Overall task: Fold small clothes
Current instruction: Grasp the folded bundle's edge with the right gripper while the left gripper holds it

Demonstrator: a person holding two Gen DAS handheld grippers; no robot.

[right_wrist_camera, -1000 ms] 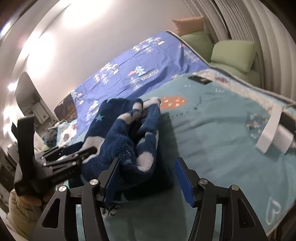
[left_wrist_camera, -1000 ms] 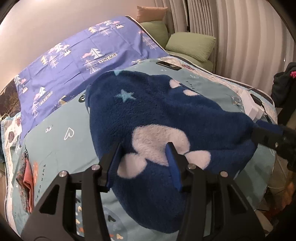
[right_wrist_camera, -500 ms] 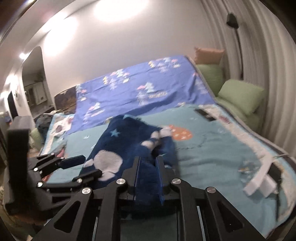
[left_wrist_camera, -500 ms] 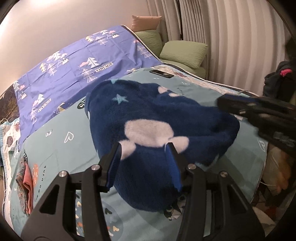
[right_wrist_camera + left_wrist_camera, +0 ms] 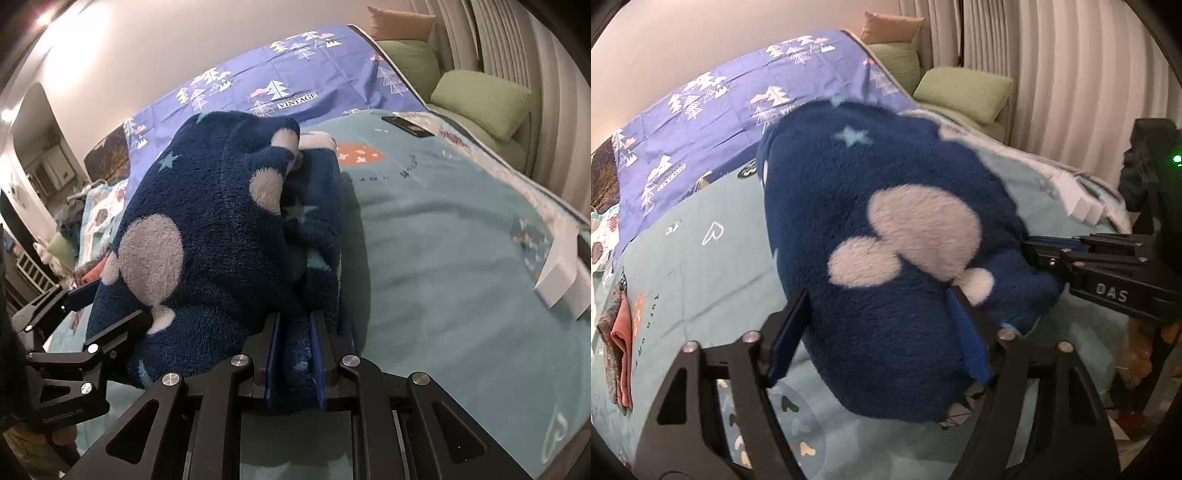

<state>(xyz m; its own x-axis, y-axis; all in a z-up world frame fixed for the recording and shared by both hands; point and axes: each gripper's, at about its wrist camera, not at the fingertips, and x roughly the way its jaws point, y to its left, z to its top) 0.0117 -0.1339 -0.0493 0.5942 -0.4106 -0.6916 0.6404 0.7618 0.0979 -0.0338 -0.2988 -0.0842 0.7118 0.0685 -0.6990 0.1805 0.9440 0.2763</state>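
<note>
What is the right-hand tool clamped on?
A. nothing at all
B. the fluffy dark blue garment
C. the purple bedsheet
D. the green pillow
B: in the right wrist view the right tool has its blue pads pressed together on a fold of the fluffy dark blue garment, which lies on the teal blanket.

Both wrist cameras look down at a slant along their grippers, close over the bed. The left view faces the navy fleece garment (image 5: 886,229) from its near left; the right view (image 5: 229,229) from its near right. Both share the garment, green pillows (image 5: 964,92) and purple sheet (image 5: 295,74).
</note>
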